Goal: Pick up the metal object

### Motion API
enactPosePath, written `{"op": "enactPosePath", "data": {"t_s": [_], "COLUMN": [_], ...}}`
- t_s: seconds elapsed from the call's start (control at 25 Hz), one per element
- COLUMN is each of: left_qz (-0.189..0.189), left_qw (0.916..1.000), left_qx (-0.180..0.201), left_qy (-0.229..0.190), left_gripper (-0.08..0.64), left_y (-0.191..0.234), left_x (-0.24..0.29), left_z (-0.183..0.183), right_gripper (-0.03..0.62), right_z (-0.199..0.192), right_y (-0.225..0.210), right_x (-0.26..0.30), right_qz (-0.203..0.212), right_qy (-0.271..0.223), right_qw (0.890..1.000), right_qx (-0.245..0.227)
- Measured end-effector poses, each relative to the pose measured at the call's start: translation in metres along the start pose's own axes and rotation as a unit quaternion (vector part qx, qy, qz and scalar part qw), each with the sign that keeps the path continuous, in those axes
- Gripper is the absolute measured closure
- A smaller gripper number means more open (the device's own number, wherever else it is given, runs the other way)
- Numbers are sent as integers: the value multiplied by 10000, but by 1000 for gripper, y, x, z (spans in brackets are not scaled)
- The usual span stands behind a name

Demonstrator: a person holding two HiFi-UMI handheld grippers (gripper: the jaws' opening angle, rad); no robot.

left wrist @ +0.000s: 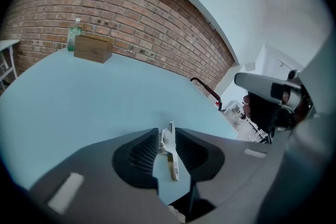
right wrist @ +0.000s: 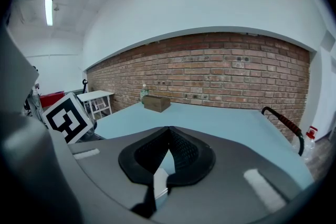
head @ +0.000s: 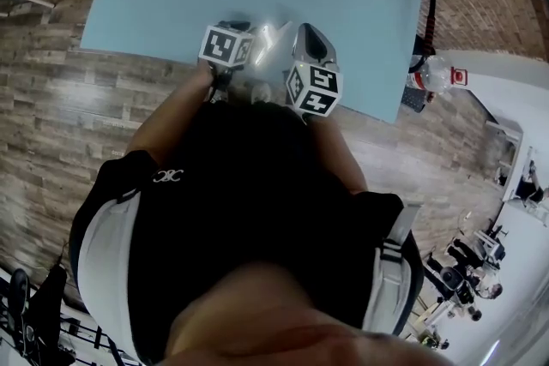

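Left gripper (left wrist: 167, 129): held low and nearly level over the counter (left wrist: 79, 107). Its jaws stand apart, lined up so the gap takes in the metal object (left wrist: 167, 143).
Metal object: in that gap, running from just past the left gripper's tips back toward its body. A thin sliver seems to show on each side, so the pads likely do not press on it.
Long axis: runs along the jaws. The far end points away and stands on edge, and the near strip leans slightly right.
Why so: closing across the thin flat sides should give the surest hold.
Support: cannot tell whether it rests on the counter.
Right gripper (right wrist: 169, 127): to the right of the left gripper, jaws together and empty, apparently kept aside.
Wooden box (left wrist: 93, 48): far across from the left gripper, out of the way.
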State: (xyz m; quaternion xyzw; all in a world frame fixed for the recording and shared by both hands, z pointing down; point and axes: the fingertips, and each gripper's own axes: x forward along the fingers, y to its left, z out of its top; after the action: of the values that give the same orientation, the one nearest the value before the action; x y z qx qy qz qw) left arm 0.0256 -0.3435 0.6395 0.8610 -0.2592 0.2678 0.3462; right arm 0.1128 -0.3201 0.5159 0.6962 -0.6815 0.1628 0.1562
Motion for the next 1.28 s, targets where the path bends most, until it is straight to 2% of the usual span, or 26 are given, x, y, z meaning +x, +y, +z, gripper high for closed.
{"op": "enactPosePath", "data": {"t_s": [0.16,0.36,0.56,0.72,0.84,1.16,1.28], "left_qz": [-53,-350,-131,-52,-40,-659,-772], "left_qw": [9997,9963,9958,9935,9907,9827,9828], "left_qx": [-147,-620,-706,-796,-963,-1411,-1419], "left_qy": [197,474,567,815,959,1003,896], "left_gripper": [454,446,445,446,488,523,555], "left_y": [2,4,10,8,9,-5,-14], "left_x": [21,45,60,74,82,92,91], "left_z": [-8,-22,-25,-33,-40,-38,-31], "right_gripper": [578,578,578,578,578,577,578], "right_z": [-5,0,-13,-20,-20,-25,-24], "right_y": [-9,-25,-42,-56,-63,-83,-88], "right_x": [8,18,19,16,16,19,21], "right_qz": [75,46,62,84,75,52,59], "right_qy": [47,8,104,116,85,93,75], "right_qw": [10000,10000,9998,9999,9999,9999,9999], "right_qx": [-5,73,143,-17,-25,58,135]}}
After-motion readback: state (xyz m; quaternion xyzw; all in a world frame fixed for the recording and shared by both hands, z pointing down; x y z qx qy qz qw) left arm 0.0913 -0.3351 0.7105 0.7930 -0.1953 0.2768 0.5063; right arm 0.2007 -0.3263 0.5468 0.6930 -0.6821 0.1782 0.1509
